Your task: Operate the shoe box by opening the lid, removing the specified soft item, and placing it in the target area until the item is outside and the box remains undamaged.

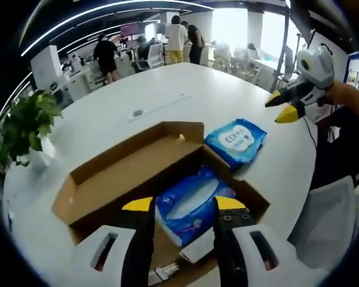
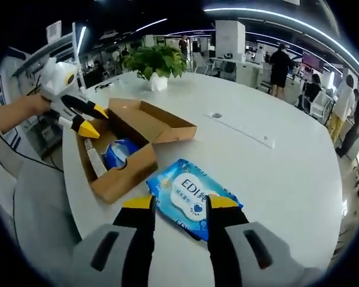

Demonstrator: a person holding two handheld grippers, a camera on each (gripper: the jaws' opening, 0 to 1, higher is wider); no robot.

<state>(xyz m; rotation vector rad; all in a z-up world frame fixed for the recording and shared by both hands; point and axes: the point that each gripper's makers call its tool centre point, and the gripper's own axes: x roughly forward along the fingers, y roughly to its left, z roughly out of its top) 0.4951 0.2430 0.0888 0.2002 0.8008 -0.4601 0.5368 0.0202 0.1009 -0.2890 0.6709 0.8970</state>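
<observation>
Left gripper view: one plant (image 1: 25, 122) far left of the jaws. One open box (image 1: 107, 179) on the white table (image 1: 167, 95), lid folded back. Left gripper (image 1: 179, 206) over the box, jaws apart, nothing clamped; one blue tissue pack (image 1: 188, 209) lies in the box between the tips. One blue wipes pack (image 1: 236, 140) rests on the table just beyond the box, ahead-right of the jaws. Right gripper (image 1: 284, 107) hovers far right.

Right gripper view: right gripper (image 2: 175, 203) jaws apart, empty, wipes pack directly ahead.
</observation>
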